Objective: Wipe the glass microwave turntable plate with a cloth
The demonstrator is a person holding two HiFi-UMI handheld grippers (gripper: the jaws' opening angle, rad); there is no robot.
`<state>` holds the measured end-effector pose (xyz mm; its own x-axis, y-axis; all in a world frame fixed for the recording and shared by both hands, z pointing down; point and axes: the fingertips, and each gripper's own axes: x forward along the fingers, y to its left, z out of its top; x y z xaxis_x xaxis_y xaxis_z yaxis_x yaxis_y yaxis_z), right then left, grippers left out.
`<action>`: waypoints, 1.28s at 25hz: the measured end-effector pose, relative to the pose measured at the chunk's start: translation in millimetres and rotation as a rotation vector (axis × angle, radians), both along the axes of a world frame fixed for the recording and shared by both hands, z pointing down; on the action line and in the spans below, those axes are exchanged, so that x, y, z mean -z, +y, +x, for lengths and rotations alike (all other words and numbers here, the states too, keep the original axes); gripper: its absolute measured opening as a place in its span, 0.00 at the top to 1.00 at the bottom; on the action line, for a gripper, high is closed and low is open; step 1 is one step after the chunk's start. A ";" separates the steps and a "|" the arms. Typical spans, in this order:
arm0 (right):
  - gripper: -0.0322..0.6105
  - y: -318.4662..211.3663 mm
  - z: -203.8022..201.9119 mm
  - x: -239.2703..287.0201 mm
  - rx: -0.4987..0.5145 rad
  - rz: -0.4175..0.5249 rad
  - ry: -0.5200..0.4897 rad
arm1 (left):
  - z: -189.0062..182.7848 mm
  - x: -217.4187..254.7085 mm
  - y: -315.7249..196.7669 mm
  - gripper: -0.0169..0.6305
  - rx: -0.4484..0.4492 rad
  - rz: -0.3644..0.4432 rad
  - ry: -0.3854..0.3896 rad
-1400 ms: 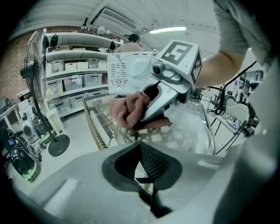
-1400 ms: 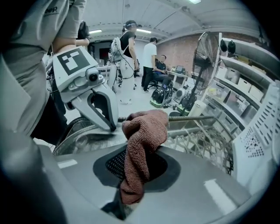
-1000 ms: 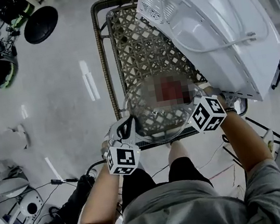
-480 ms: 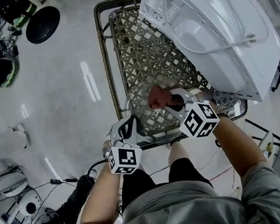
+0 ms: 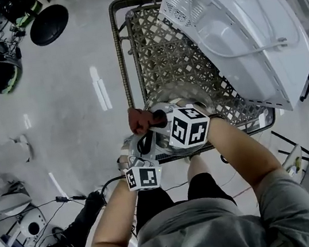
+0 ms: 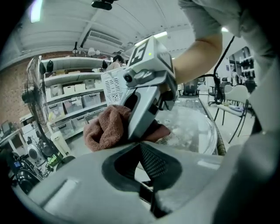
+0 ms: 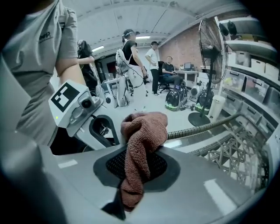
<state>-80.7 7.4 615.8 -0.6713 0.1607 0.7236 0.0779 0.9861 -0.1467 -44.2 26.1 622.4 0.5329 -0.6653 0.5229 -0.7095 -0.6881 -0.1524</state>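
Note:
The clear glass turntable plate [image 5: 194, 99] lies over the near end of a wicker table [image 5: 160, 49]. My left gripper [image 5: 142, 145] is shut on the plate's near-left rim. My right gripper [image 5: 151, 119] reaches across the plate, shut on a brown cloth [image 5: 139, 120] at the plate's left edge. In the left gripper view the cloth [image 6: 105, 129] and the right gripper [image 6: 146, 103] sit just beyond my jaws, with the plate [image 6: 194, 127] behind. The right gripper view has the cloth [image 7: 141, 144] bunched between the jaws and the left gripper [image 7: 78, 107] beyond.
A white microwave [image 5: 244, 30] lies tipped on the wicker table's far right part. A dark metal frame [image 5: 121, 55] edges the table's left side. Grey floor lies to the left, with a black fan base [image 5: 48, 23] and cables. People stand in the background [image 7: 131, 57].
My right gripper has swept the cloth leftward across the plate, from its right rim to its left edge. The left gripper has kept its hold at the near-left rim.

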 end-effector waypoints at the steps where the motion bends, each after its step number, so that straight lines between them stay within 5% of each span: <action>1: 0.84 -0.2 0.1 -1.6 0.013 -0.005 0.013 | 0.0 -0.5 0.2 0.98 -0.002 -0.004 0.000; 6: 0.84 -1.6 18.1 -5.5 0.041 0.071 0.083 | 0.9 -3.3 -1.1 0.98 0.007 -0.052 0.016; 21: 0.84 -29.9 211.1 -0.1 -0.329 0.216 0.367 | -0.6 -2.6 -2.8 0.98 0.023 -0.085 0.031; 29: 0.84 -31.8 212.5 3.1 -0.336 0.247 0.387 | -0.3 -2.1 -2.5 0.98 0.017 -0.095 0.034; 32: 0.84 -22.8 178.7 10.1 -0.317 0.224 0.297 | -0.3 -2.6 -2.3 0.98 0.015 -0.095 0.034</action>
